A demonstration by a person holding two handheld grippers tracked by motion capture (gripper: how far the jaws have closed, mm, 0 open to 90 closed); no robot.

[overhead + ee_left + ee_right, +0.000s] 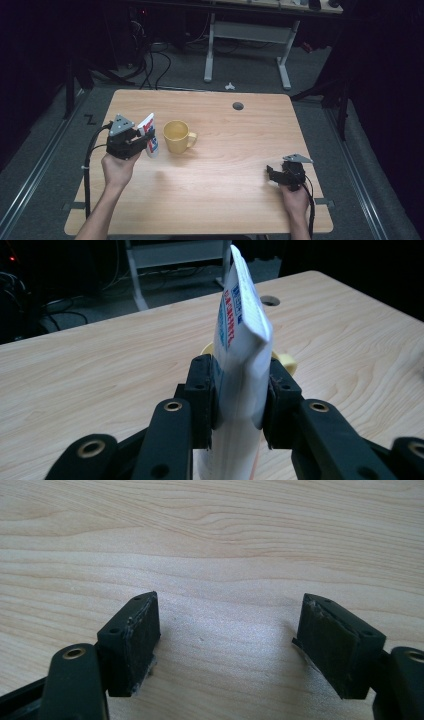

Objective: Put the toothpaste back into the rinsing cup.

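While clamped in the left gripper [141, 142] fingers — tube [150, 135] upright, crimped end up — right gripper [272, 172] fingers wide.

Bare worktop [235, 165] spreads across the middle and right of the frame, giving wide passage between the two tools. On the left, a yellow mug [177, 136] stands just beside the tube [150, 135] held upright in the left tool [145, 142], leaving only a narrow gap there.
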